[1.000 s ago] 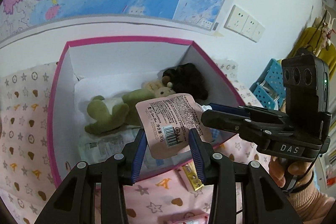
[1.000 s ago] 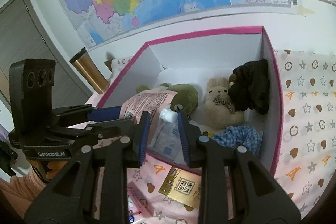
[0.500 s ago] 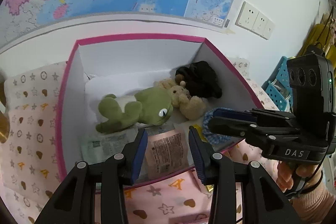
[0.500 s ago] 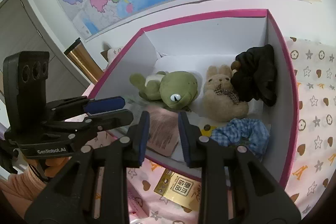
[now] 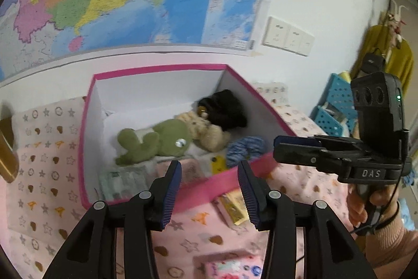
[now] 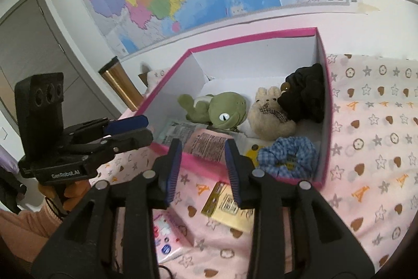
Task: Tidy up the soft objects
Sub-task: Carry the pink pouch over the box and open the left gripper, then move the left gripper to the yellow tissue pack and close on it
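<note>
A pink-rimmed white box (image 5: 230, 175) (image 6: 250, 37) holds a green frog plush (image 5: 156, 144) (image 6: 222, 110), a beige bunny plush (image 6: 269, 117), a black plush (image 6: 305, 96), a blue checked scrunchie (image 6: 290, 156) and a pink pouch (image 6: 209, 147) lying flat at the front. My left gripper (image 5: 209, 190) is open and empty, just in front of the box. My right gripper (image 6: 202, 169) is open and empty, over the box's front rim.
A gold packet (image 6: 230, 205) and a pink packet (image 6: 169, 234) lie on the pink star-patterned cloth (image 6: 371, 148) before the box. A gold tumbler (image 6: 120, 85) stands left of the box. Blue baskets (image 5: 331, 111) stand at the right.
The pink pouch was held between both grippers over the box; it now lies in the box. Both grippers have drawn back and up, and stand open.
</note>
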Tool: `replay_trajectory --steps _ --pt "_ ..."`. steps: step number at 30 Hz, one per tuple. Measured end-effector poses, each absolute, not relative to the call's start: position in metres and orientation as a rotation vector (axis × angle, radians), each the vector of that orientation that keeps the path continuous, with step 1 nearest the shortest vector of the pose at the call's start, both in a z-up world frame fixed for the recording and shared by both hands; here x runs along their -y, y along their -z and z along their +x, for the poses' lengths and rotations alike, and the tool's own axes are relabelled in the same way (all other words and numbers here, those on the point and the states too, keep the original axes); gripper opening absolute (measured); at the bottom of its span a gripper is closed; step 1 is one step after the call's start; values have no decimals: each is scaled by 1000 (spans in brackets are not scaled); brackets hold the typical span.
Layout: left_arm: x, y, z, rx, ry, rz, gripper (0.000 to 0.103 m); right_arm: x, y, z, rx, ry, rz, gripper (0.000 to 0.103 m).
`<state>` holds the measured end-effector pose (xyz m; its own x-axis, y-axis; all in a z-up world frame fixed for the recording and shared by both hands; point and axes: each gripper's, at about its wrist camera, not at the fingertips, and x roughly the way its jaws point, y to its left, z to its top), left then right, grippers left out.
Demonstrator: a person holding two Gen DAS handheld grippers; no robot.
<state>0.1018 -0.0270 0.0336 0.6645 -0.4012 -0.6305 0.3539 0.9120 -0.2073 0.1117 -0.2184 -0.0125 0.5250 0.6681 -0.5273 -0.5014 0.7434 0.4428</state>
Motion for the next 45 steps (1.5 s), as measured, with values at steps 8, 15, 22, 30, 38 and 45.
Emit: replay_trajectory --steps 8,15,22,30,38,45 --pt "42 -9 87 -786 484 -88 47 227 24 77 -753 -693 220 40" --pt "57 30 95 -907 480 -96 47 236 61 73 -847 -637 244 40" --pt "69 48 103 -973 473 -101 47 245 87 83 -925 -594 305 40" --pt "75 59 112 -1020 486 -123 41 245 99 90 -939 -597 351 40" --pt "77 68 123 -1076 505 -158 34 235 104 99 -945 -619 352 40" --pt "76 64 119 -1065 516 -158 33 232 103 96 -938 -604 333 37"
